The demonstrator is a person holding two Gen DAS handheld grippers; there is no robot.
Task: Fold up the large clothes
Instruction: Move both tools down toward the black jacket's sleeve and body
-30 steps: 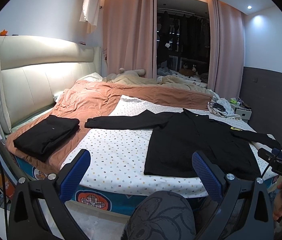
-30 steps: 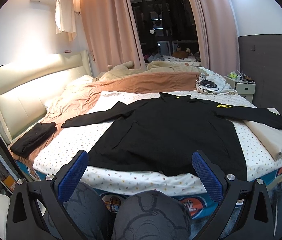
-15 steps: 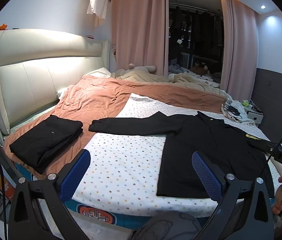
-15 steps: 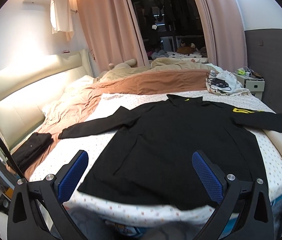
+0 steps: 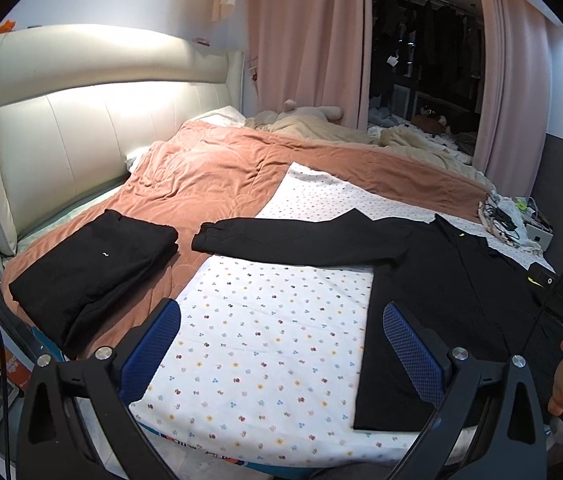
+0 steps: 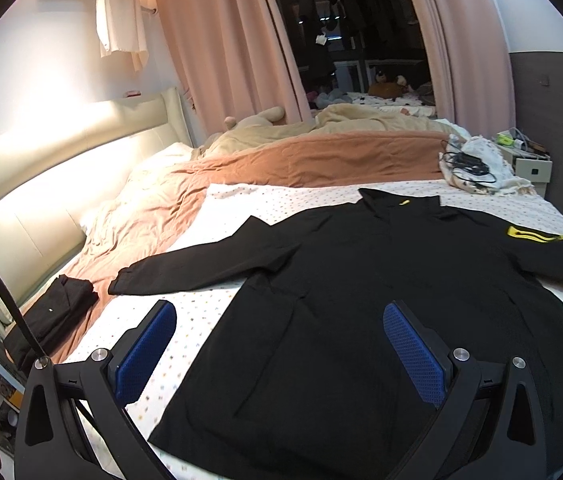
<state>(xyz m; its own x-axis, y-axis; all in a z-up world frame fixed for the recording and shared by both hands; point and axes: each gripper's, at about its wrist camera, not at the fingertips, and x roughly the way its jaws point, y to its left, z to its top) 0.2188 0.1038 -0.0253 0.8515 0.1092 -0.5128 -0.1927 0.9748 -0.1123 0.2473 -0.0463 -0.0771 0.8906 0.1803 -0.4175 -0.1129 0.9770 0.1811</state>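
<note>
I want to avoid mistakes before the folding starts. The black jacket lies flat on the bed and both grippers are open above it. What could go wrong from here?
1. The black jacket lies on a loose dotted sheet; a deep pinch by the left gripper or right gripper might catch the sheet too.
2. The hem sits near the bed edge, so pulling towards the person could drag it off.
3. The long left sleeve ends close to the folded black garment; a wide swing may disturb it.

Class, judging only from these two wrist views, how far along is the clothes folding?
Done: one black garment lies folded on the brown blanket. In hand: nothing; the left gripper and right gripper hover with jaws open. Left: the black jacket lies flat, both sleeves spread, no fold made yet.
</note>
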